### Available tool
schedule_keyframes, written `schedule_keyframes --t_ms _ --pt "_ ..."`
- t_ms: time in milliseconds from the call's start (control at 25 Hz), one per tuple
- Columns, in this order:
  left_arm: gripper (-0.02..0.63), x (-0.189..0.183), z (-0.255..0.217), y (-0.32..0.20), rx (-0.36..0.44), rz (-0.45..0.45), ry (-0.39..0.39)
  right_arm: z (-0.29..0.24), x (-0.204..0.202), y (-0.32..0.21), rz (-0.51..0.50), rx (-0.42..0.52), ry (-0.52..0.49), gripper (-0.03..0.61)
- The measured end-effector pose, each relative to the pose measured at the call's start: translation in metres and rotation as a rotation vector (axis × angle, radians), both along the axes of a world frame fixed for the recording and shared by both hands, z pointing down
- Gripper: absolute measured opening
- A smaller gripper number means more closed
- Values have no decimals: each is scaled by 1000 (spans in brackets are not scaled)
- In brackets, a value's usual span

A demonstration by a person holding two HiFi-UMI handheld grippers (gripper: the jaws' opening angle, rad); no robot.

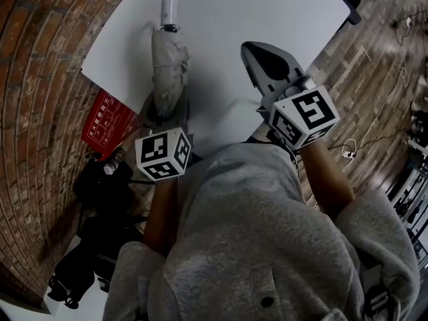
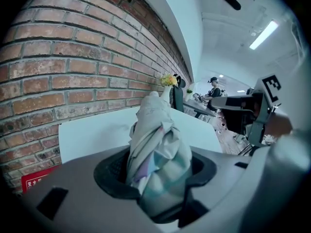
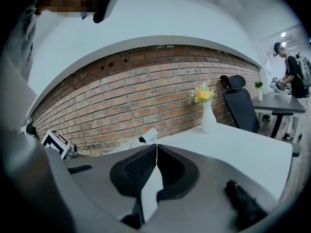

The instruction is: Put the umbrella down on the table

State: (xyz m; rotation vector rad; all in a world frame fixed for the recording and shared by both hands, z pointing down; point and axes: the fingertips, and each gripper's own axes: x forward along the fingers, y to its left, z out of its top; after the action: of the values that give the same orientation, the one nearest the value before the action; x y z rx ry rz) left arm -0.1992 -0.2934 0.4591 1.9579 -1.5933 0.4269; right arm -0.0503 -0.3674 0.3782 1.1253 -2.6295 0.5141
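The left gripper point(image 1: 164, 112) is clamped on the folded beige fabric umbrella point(image 1: 170, 65). The umbrella's white handle point(image 1: 169, 11) points to 12 o'clock over the white table point(image 1: 267, 12), near the table's left edge. At 3 o'clock from the umbrella, the right gripper point(image 1: 262, 55) hovers with its jaws closed on nothing.

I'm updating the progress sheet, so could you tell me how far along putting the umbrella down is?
Done: the folded umbrella is out over the white table. In hand: the left gripper is shut on its canopy; the right gripper is shut and empty. Left: settle it on the table and let go.
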Motion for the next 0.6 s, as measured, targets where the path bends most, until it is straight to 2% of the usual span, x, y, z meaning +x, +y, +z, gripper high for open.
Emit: schedule_keyframes --t_ms 600 --pt "242 4 29 -2 -66 34 -8 12 -1 -5 0 -31 28 25"
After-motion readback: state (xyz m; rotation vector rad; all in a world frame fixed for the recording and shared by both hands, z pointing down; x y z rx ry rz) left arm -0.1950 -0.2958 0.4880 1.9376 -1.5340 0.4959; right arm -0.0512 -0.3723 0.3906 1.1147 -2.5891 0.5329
